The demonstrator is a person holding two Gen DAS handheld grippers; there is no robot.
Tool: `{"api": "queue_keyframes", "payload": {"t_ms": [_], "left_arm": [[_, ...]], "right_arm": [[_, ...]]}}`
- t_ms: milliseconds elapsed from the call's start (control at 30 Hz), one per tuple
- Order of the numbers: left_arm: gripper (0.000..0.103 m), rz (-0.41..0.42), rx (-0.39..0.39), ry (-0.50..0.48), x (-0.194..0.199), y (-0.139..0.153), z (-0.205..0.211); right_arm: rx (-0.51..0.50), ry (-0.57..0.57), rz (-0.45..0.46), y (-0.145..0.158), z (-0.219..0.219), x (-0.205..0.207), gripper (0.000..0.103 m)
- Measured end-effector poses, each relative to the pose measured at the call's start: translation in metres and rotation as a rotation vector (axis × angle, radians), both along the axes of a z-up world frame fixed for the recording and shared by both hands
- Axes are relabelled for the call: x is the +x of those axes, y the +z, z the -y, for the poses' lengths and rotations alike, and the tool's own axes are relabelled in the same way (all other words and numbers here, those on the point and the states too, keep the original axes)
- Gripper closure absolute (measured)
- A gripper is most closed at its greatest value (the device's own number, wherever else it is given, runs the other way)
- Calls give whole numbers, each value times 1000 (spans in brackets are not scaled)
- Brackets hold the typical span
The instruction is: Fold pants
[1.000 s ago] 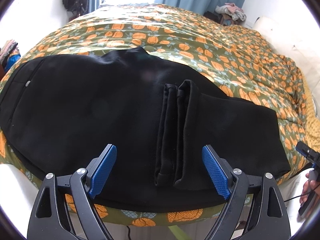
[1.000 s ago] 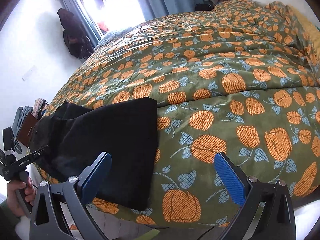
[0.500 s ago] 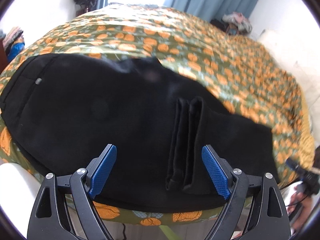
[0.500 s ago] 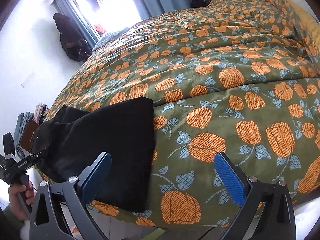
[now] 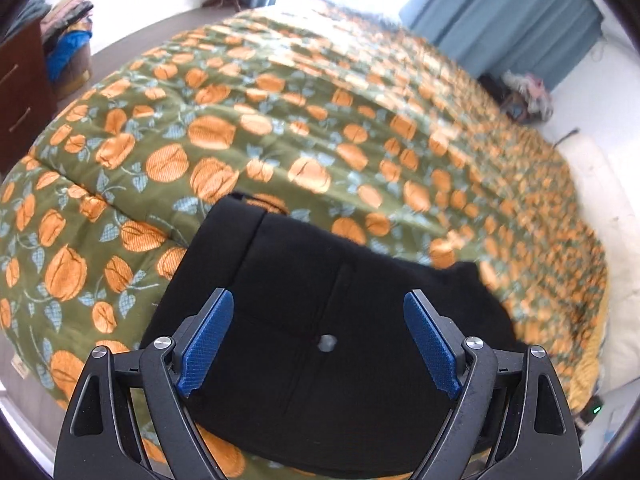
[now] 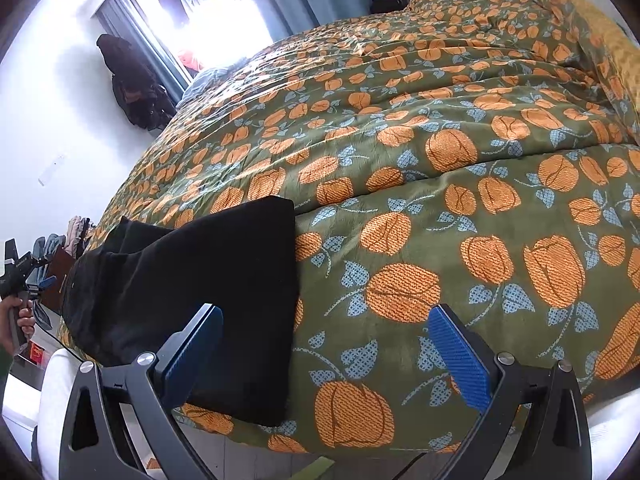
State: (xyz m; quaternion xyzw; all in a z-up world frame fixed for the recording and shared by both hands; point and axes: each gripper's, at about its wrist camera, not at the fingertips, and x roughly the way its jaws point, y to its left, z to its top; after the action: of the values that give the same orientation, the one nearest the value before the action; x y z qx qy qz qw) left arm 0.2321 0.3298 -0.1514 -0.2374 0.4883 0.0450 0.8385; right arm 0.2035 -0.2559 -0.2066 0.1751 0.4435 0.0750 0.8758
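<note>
Black pants (image 5: 312, 304) lie flat near the front edge of a bed, waistband end with a grey button (image 5: 327, 343) under my left gripper (image 5: 320, 344). That gripper hangs open above the fabric, nothing between its blue pads. In the right wrist view the folded end of the pants (image 6: 224, 280) reaches the picture's lower left. My right gripper (image 6: 326, 356) stands open over the pants' right edge and the bedspread, empty. At the far left of that view a hand (image 6: 18, 318) holds the left gripper's handle.
A green bedspread (image 6: 460, 152) with orange pumpkins covers the bed. A dark wooden dresser with piled clothes (image 5: 24, 92) stands left. Blue curtains (image 5: 508, 16) and a bright window are behind the bed. A white pillow (image 5: 600, 184) lies at the right.
My left gripper has swept sideways along the pants from the folded leg ends to the waistband end with the button. The right gripper has stayed put, and both stay open.
</note>
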Motion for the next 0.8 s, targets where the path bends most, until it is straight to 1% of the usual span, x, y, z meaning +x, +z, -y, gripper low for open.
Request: {"api": "queue_keyframes", "payload": {"t_ms": [33, 67, 133, 167, 200, 267, 333, 367, 433, 467, 500, 533, 567, 600, 667, 700, 767, 800], "left_arm": [[15, -34, 45, -21, 6, -9, 3], [15, -58, 117, -31, 11, -16, 7], [15, -70, 252, 6, 16, -19, 4], [15, -71, 272, 37, 18, -21, -3], [15, -74, 238, 68, 19, -24, -12], [15, -73, 154, 94, 18, -30, -29], [8, -81, 111, 97, 15, -36, -39], [1, -105, 82, 93, 15, -43, -42], [0, -177, -61, 83, 15, -69, -51], [0, -193, -166, 105, 12, -82, -59], [0, -183, -219, 128, 7, -84, -63], [0, -172, -239, 139, 4, -85, -64], [0, -166, -237, 141, 3, -84, -63], [0, -163, -217, 140, 2, -82, -59], [2, -153, -204, 125, -1, -78, -50], [13, -144, -195, 115, 0, -75, -47], [35, -108, -204, 101, -1, -66, -43], [54, -97, -179, 101, -4, -58, -40]], "right_arm": [[-6, 4, -2, 0, -2, 1, 1], [-12, 10, -5, -1, -3, 1, 1], [-26, 25, -12, -2, -8, 2, 1], [-33, 34, -14, -2, -10, 2, 1], [-39, 41, -14, -2, -11, 1, 1], [-52, 54, -11, -1, -15, -1, 1], [-57, 64, -10, -1, -17, -2, 1], [-58, 66, -12, -2, -17, -2, 1], [-56, 66, -20, -4, -17, -2, 1], [-53, 66, -24, -4, -17, -1, 1], [-48, 65, -28, -5, -16, 0, 1], [-43, 64, -31, -6, -16, 1, 1], [-41, 64, -35, -7, -17, 2, 1], [-41, 65, -37, -7, -17, 3, 1], [-45, 69, -38, -7, -19, 3, 1], [-49, 72, -36, -7, -20, 3, 1], [-57, 78, -35, -7, -22, 3, 1], [-58, 80, -36, -7, -22, 3, 1]]}}
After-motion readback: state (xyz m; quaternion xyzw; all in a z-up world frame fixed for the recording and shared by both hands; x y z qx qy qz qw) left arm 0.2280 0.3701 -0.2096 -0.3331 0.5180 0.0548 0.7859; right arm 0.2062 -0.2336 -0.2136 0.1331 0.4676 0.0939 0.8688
